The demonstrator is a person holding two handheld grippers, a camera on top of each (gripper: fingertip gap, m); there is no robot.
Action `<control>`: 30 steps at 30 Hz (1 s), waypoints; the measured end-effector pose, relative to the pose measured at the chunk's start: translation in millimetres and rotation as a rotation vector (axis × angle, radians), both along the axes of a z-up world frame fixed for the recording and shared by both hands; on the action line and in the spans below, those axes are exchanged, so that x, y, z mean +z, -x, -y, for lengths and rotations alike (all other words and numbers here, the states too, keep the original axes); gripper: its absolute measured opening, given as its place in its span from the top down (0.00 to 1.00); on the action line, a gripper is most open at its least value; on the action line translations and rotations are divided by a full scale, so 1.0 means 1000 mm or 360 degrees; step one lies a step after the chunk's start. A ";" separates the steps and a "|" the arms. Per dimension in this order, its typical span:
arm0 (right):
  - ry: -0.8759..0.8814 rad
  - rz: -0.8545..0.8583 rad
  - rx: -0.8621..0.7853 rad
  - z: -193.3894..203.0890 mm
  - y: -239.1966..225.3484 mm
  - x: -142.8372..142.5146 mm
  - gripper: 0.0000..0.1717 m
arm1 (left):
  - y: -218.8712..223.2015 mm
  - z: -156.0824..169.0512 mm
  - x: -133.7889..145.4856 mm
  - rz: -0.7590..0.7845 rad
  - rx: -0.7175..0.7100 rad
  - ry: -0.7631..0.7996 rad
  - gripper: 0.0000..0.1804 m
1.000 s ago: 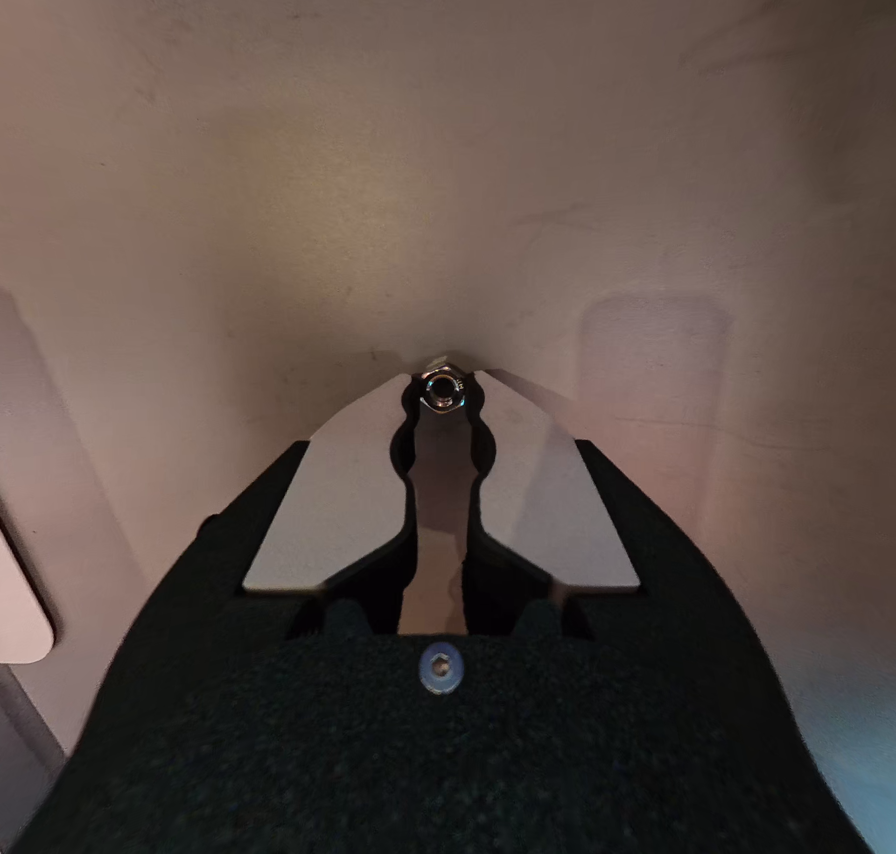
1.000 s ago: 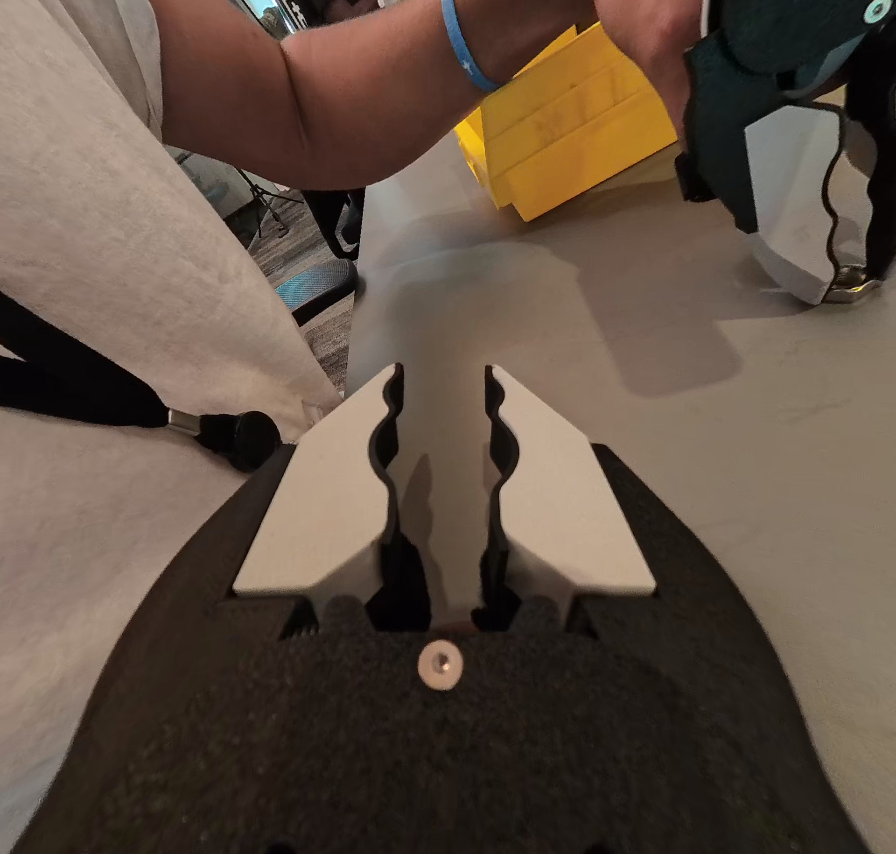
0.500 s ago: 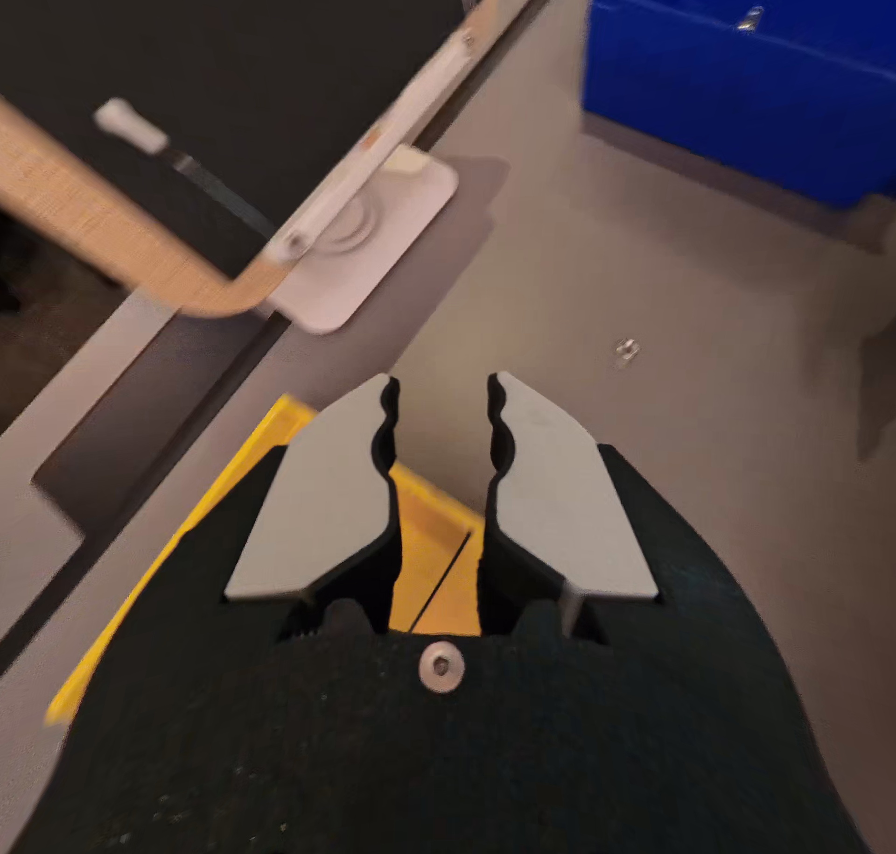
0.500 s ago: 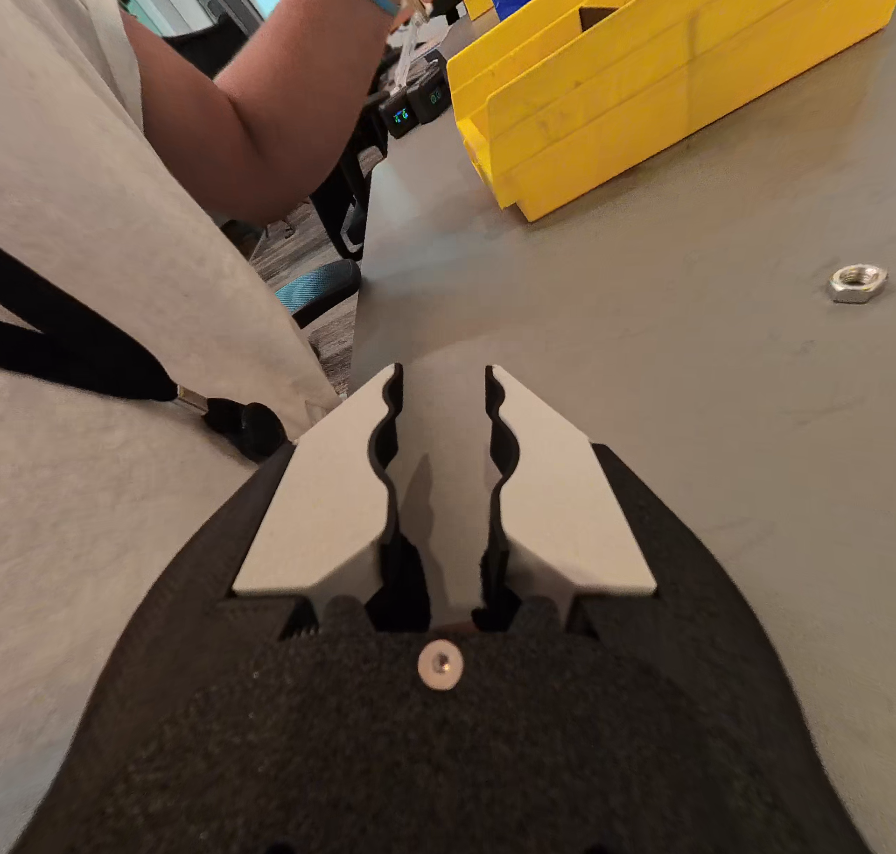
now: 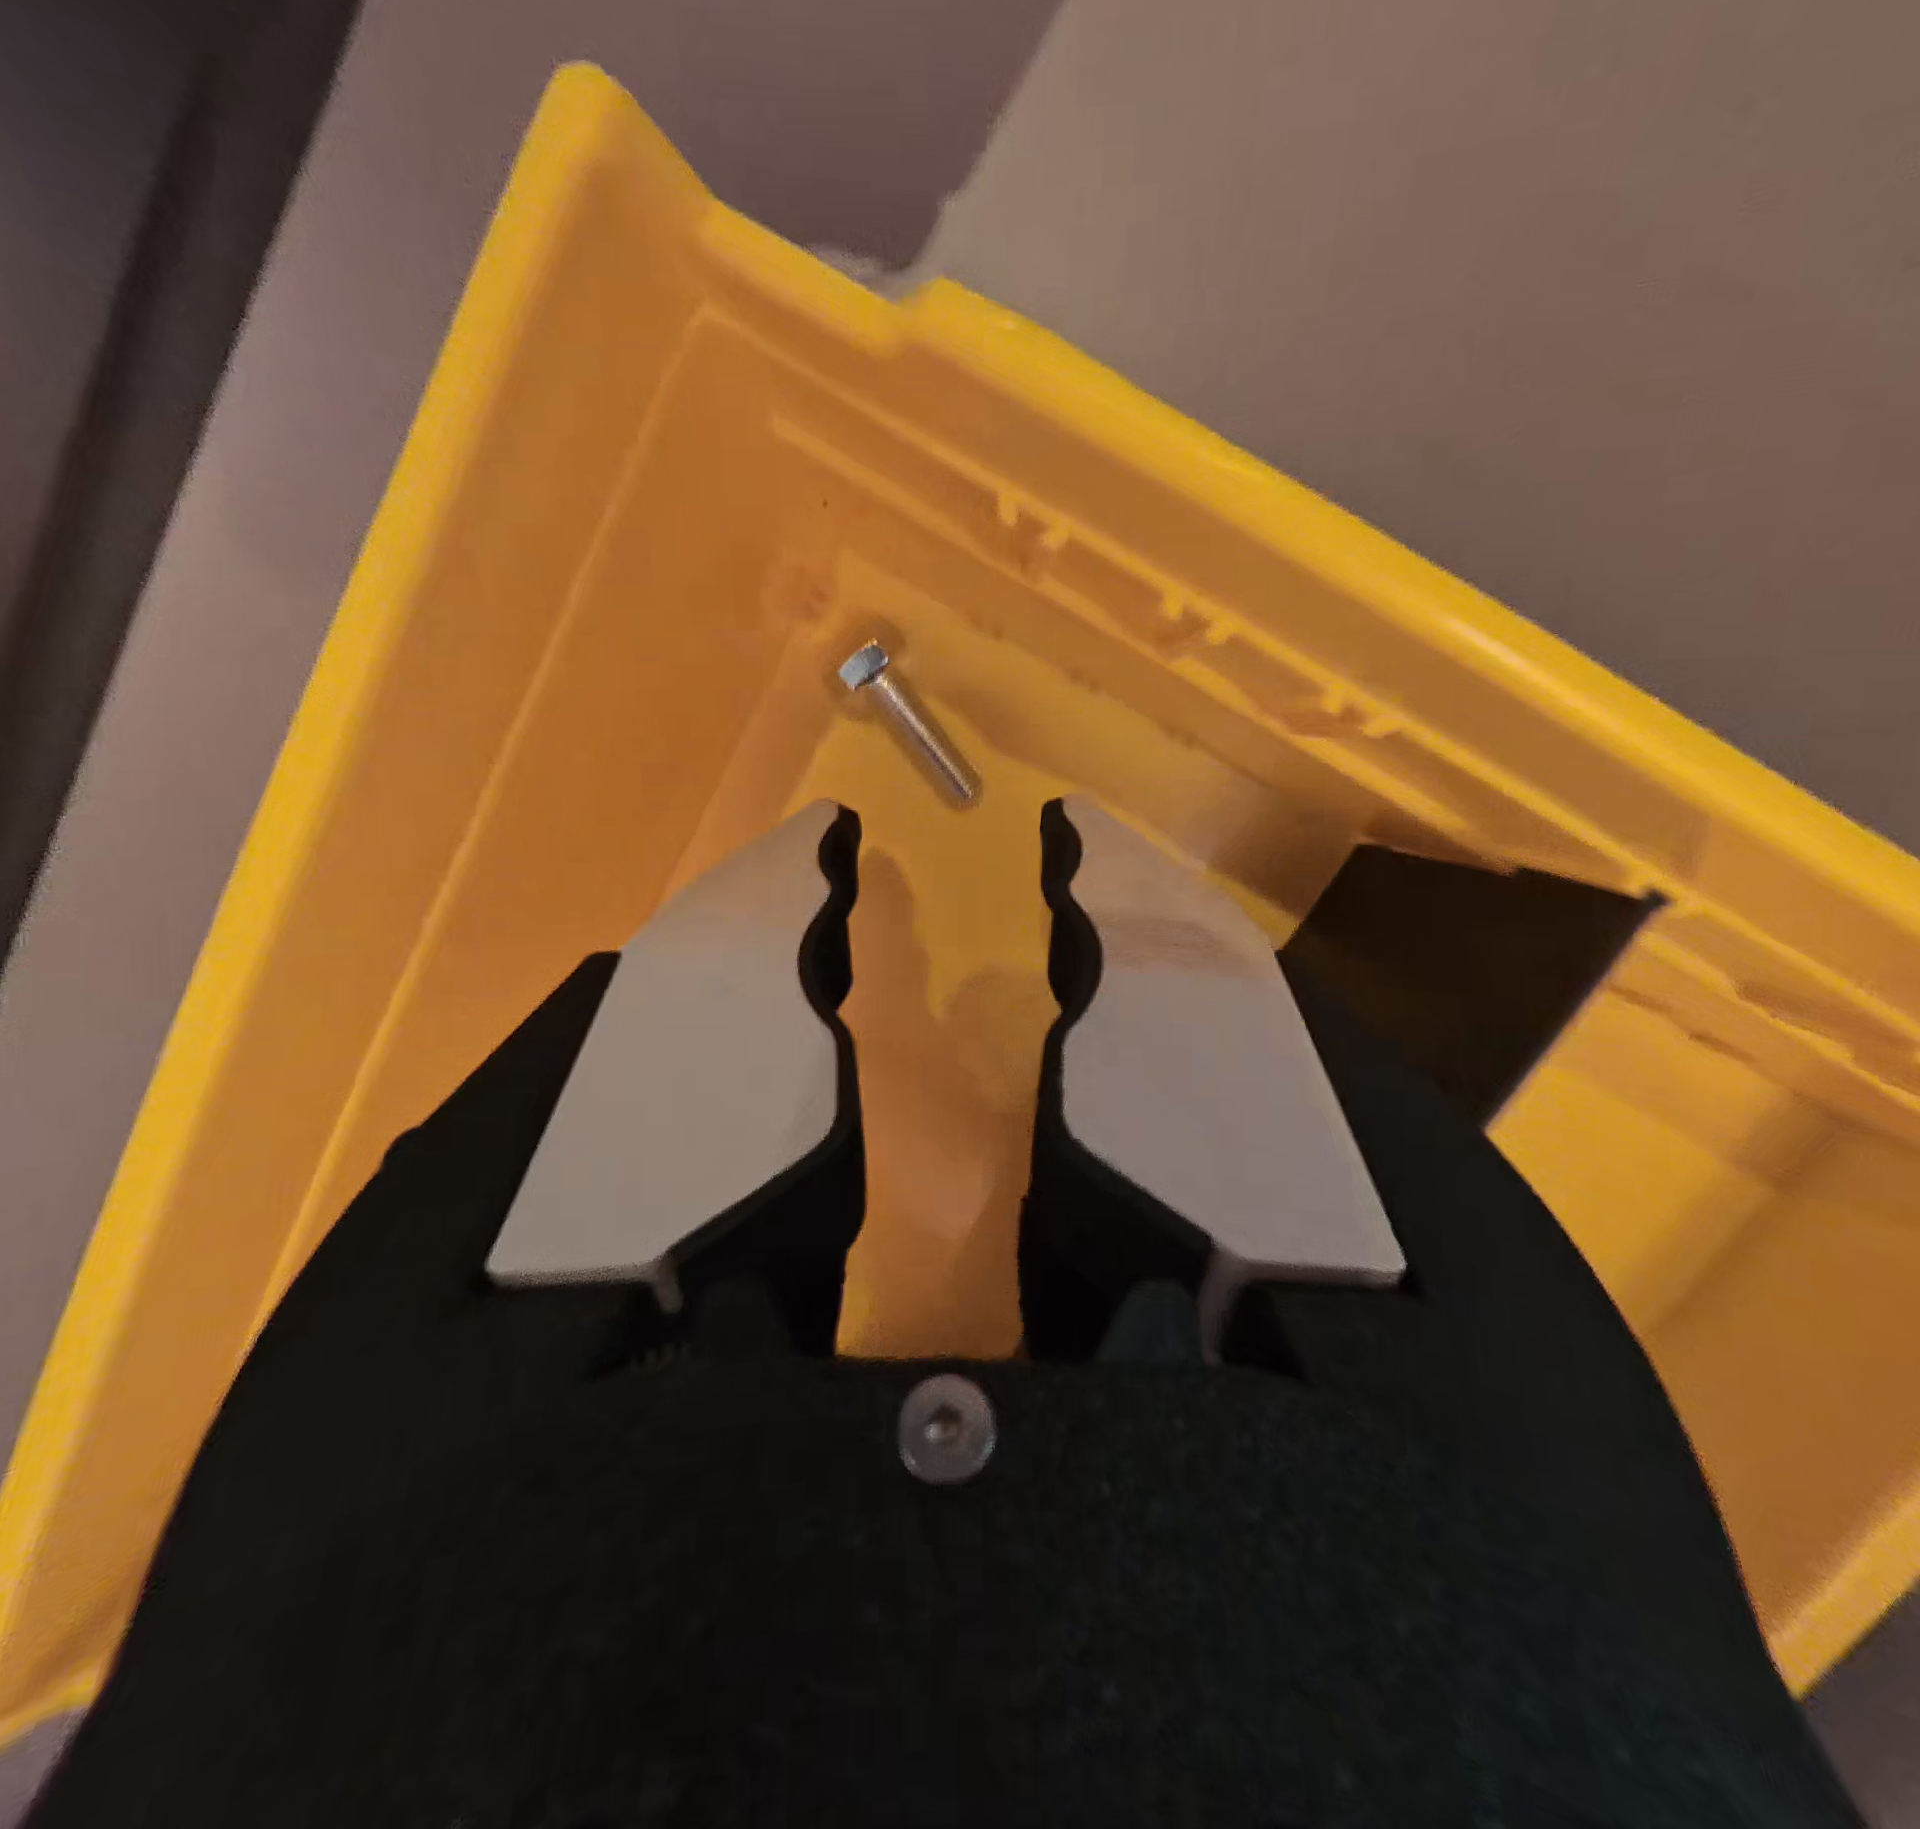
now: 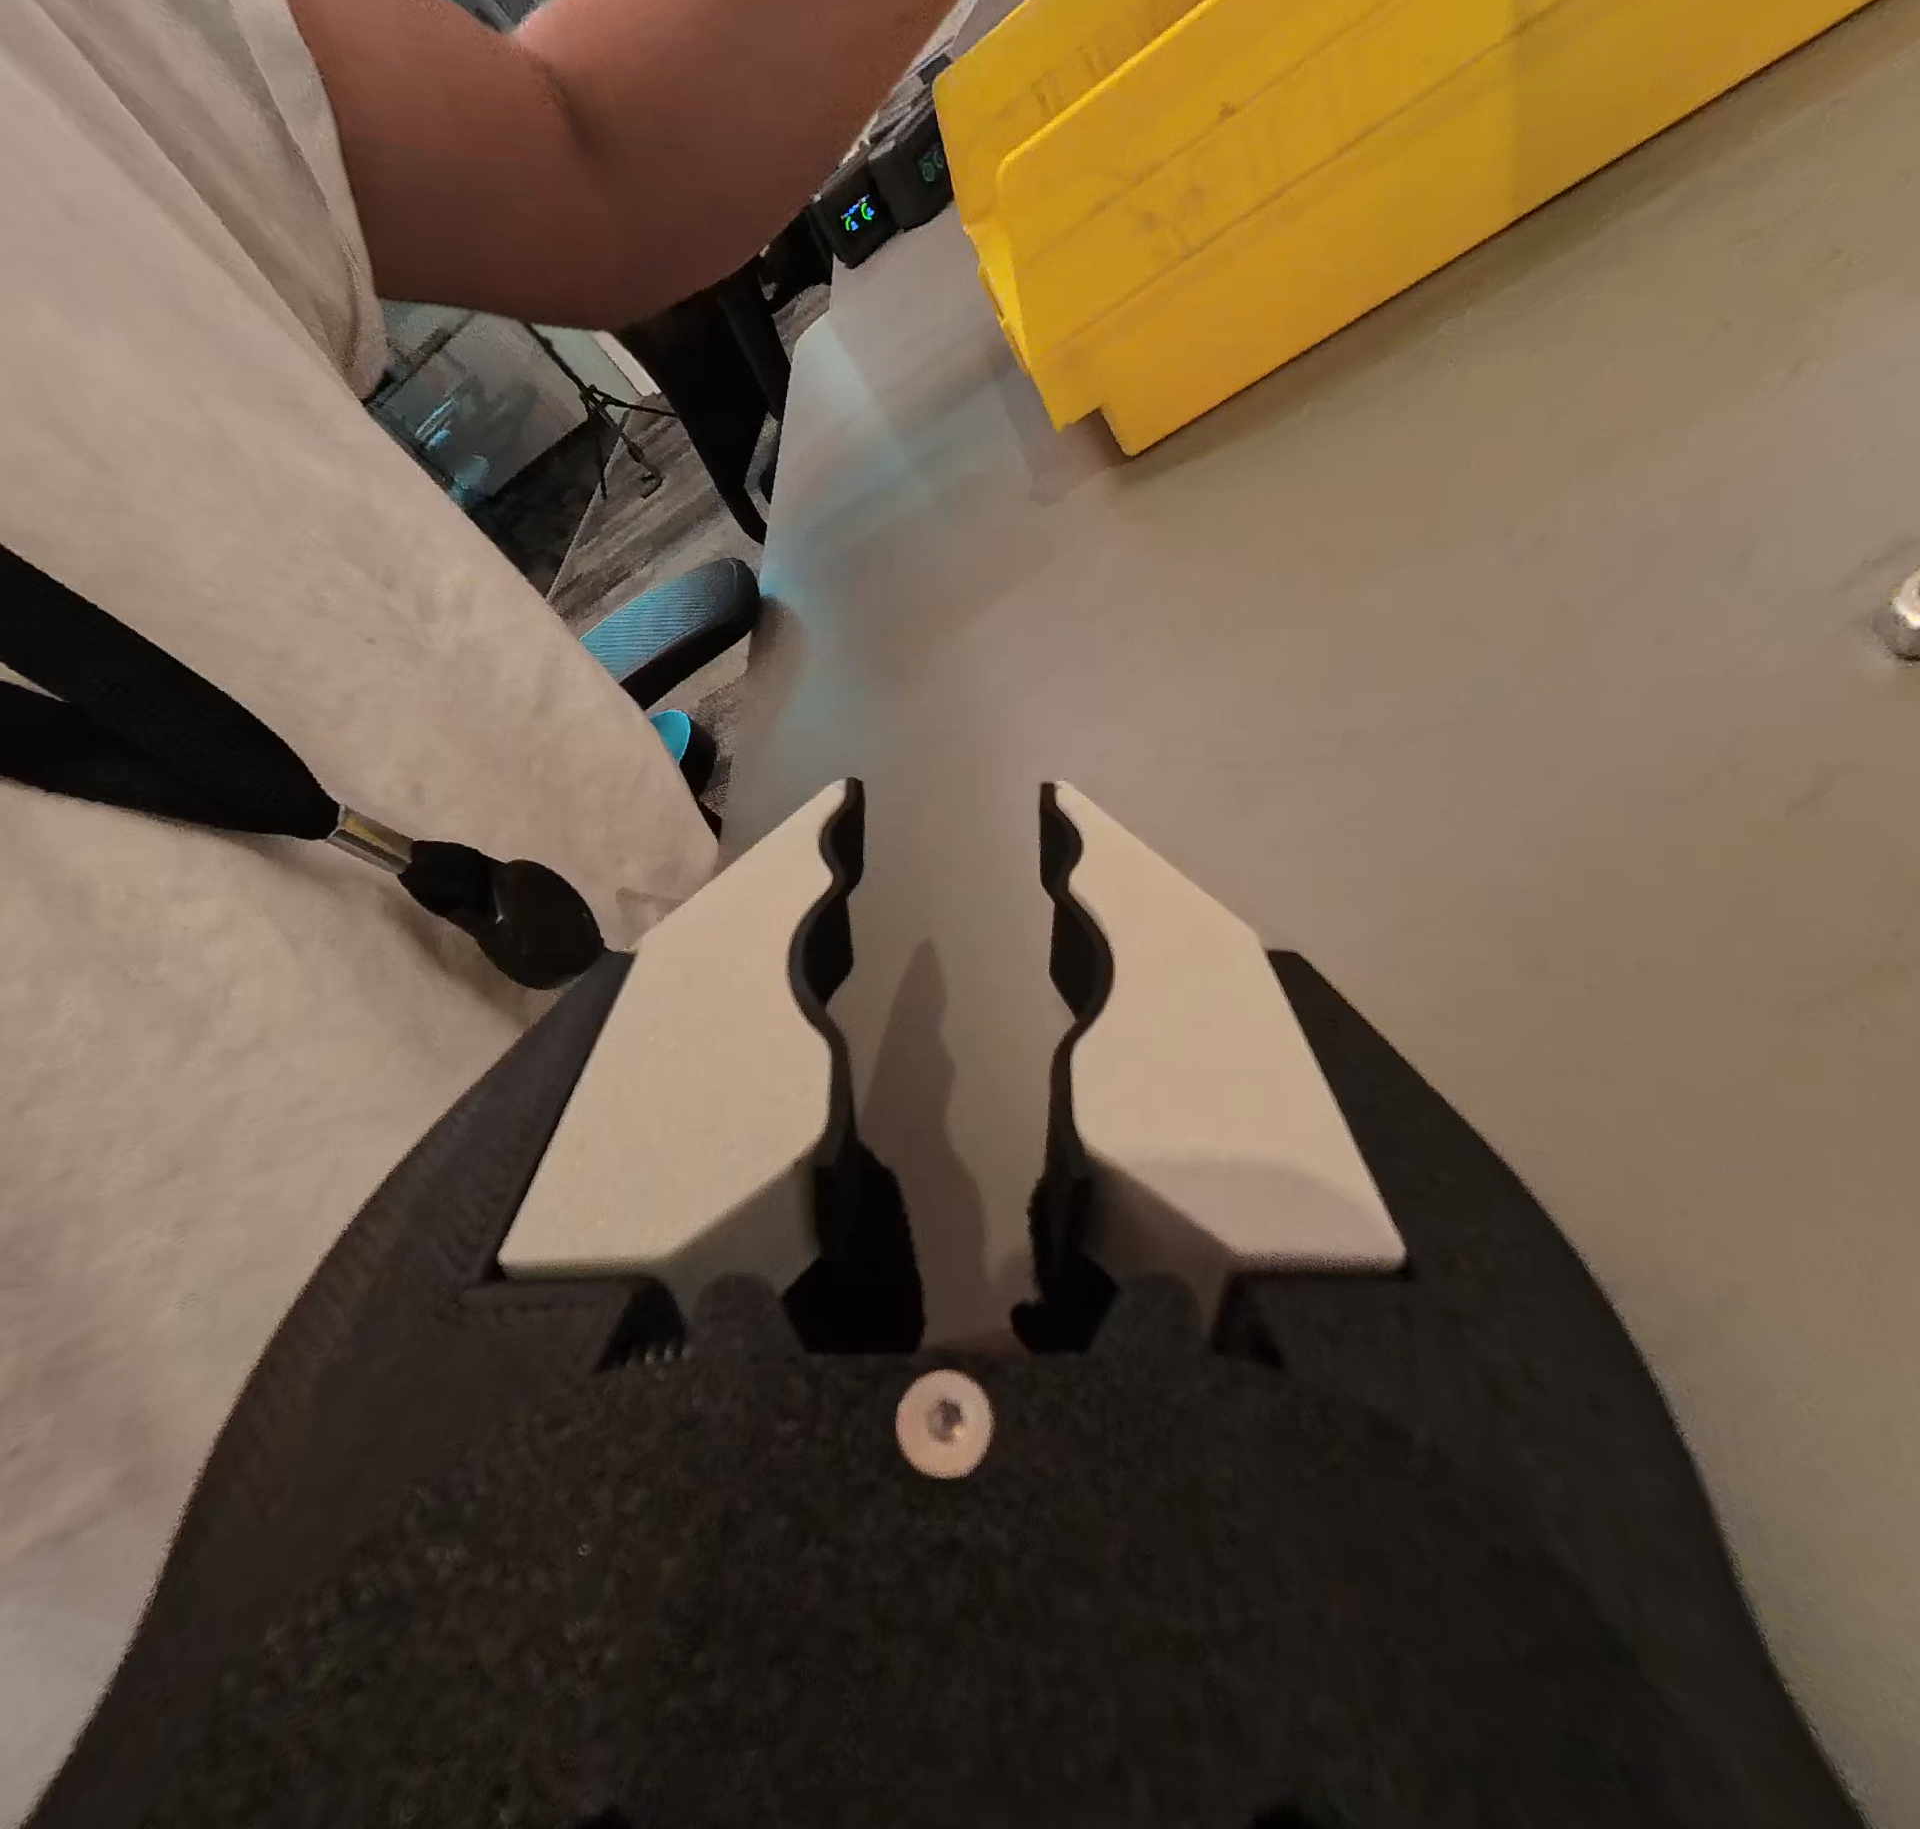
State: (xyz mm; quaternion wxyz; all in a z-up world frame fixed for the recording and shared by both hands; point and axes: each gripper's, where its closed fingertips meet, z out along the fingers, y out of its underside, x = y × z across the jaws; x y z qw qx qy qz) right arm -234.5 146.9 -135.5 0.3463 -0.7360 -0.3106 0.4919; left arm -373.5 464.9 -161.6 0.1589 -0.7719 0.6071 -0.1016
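Overhead, the left hand-held gripper [image 5: 948, 815] is hanging open above the bolt [image 5: 909, 719] lying in the yellow bin's [image 5: 436, 740] corner; the right hand-held gripper [image 6: 951, 803] is resting open and empty on the bench [image 6: 1403, 792].

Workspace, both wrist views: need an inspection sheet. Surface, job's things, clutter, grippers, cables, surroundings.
Surface: grey table, bare between the right jaws.
Job's things: yellow bin under the left gripper; one silver bolt lies on its floor near the corner, just beyond the fingertips, untouched. A black divider stands in the bin.
Clutter: small metal part on the table at the right edge; too cropped to identify. Stacked yellow bins further back.
Grippers: left gripper jaws apart, nothing between them; right gripper jaws apart, nothing held, low over the table.
Cables: black strap across the person's shirt.
Surroundings: person's arm, chair, two small lit devices.
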 end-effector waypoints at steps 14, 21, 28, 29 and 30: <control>0.0030 0.0005 -0.0022 -0.008 -0.002 -0.002 0.81 | -0.003 -0.012 -0.031 -0.0141 0.0017 -0.0023 0.94; -0.0054 -0.0030 -0.0103 -0.025 -0.010 0.016 0.81 | 0.003 -0.003 0.046 0.0344 0.0224 -0.0206 0.95; -0.0071 -0.0255 -0.0298 -0.065 -0.011 0.053 0.81 | -0.043 0.080 0.154 0.1465 0.0339 -0.0022 0.95; -0.0054 -0.0333 -0.0356 -0.075 -0.013 0.062 0.81 | -0.058 0.104 0.170 0.1686 0.0302 0.0058 0.95; -0.0025 -0.0443 -0.0390 -0.083 -0.013 0.074 0.81 | -0.073 0.126 0.180 0.1854 0.0274 0.0123 0.95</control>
